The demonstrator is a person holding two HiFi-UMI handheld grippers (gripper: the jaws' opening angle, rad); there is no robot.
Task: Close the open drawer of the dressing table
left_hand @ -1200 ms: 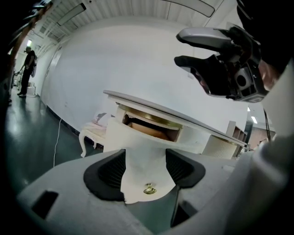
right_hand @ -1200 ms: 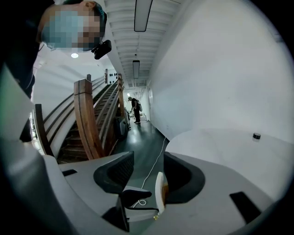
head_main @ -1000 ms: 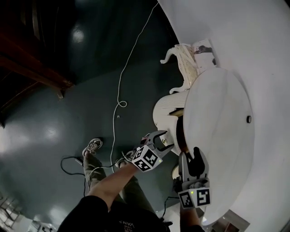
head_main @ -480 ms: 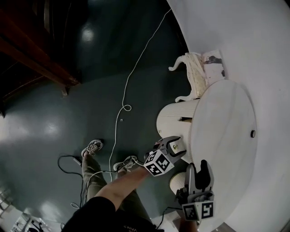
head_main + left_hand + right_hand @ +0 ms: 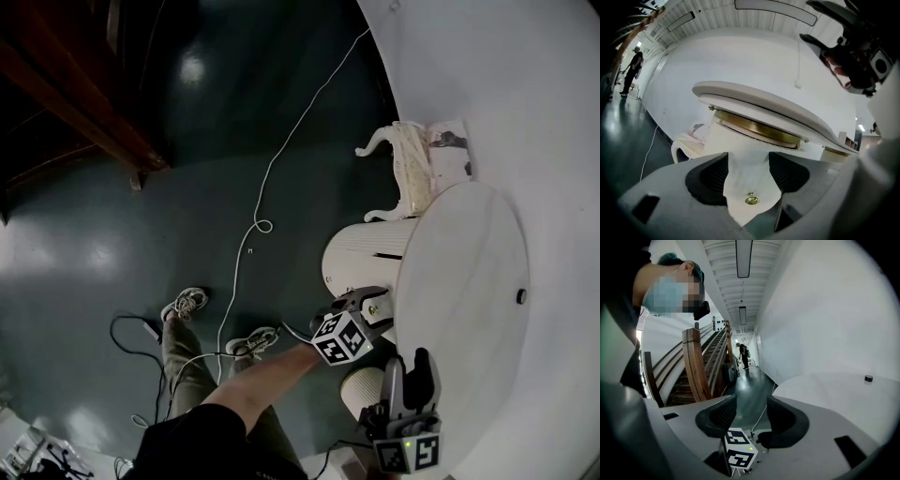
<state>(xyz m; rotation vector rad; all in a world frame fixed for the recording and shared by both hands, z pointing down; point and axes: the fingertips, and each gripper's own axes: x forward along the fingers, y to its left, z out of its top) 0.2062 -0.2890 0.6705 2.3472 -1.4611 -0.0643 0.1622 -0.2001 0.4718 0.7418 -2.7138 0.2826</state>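
The white dressing table has a round top (image 5: 469, 300) over a cream ribbed drawer front (image 5: 361, 255). A thin dark slot (image 5: 386, 254) shows in that front. My left gripper (image 5: 370, 302) is open at the front's lower end, below the top's edge. In the left gripper view the left gripper (image 5: 747, 164) frames a white panel with a small brass knob (image 5: 751, 199), under a brass band (image 5: 754, 132). Whether the jaws touch the panel I cannot tell. My right gripper (image 5: 410, 361) hangs open beside the top's near edge and holds nothing. In its own view the right gripper (image 5: 751, 408) points down a corridor.
A white carved chair (image 5: 412, 159) with a cream cushion stands beyond the table against the white wall. A white cable (image 5: 272, 187) runs over the dark floor. A wooden staircase (image 5: 84, 103) rises at the left. A small dark knob (image 5: 518, 296) sits on the top.
The wide dark gap under the table top seen a second ago has shrunk to a thin slot. My left gripper stays at the drawer front. The right gripper has dropped lower in view.
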